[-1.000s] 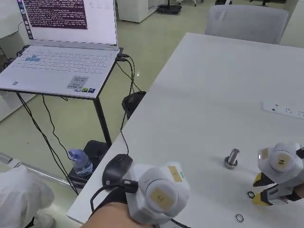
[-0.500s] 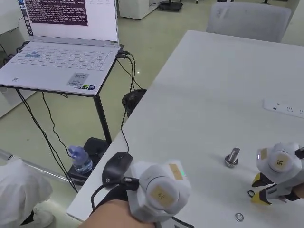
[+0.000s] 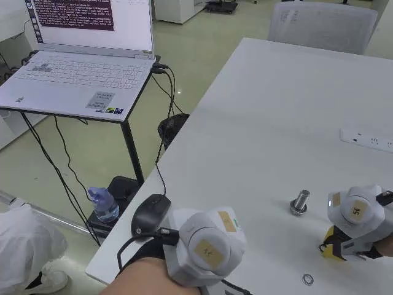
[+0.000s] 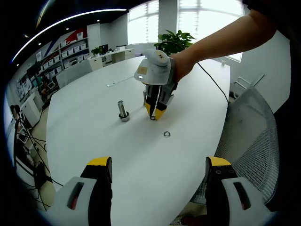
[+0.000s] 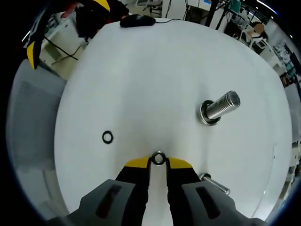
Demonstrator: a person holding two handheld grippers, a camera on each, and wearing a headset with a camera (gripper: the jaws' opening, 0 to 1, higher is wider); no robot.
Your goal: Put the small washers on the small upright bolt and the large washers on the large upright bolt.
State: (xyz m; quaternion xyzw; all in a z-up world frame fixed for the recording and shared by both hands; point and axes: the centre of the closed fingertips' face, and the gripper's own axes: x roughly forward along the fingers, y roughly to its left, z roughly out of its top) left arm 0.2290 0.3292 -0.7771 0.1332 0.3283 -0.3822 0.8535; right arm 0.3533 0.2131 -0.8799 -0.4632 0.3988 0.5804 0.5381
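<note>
Near the table's front edge, R gripper [image 5: 158, 162] points down, jaws narrow, pinching a washer [image 5: 158, 158] that lies flat on the table [image 5: 141, 75]. Big bolt [image 5: 218, 107] stands upright just beyond it, further in from the edge. Small bolt [image 5: 214, 183] is just beside the R jaws. Loose washer [image 5: 107, 137] lies flat closer to the edge, apart from both bolts. L gripper [image 4: 159, 162] hovers by the near corner w/ jaws wide, nothing betw. them. Mouse [image 3: 150, 215] sits at that corner.
</note>
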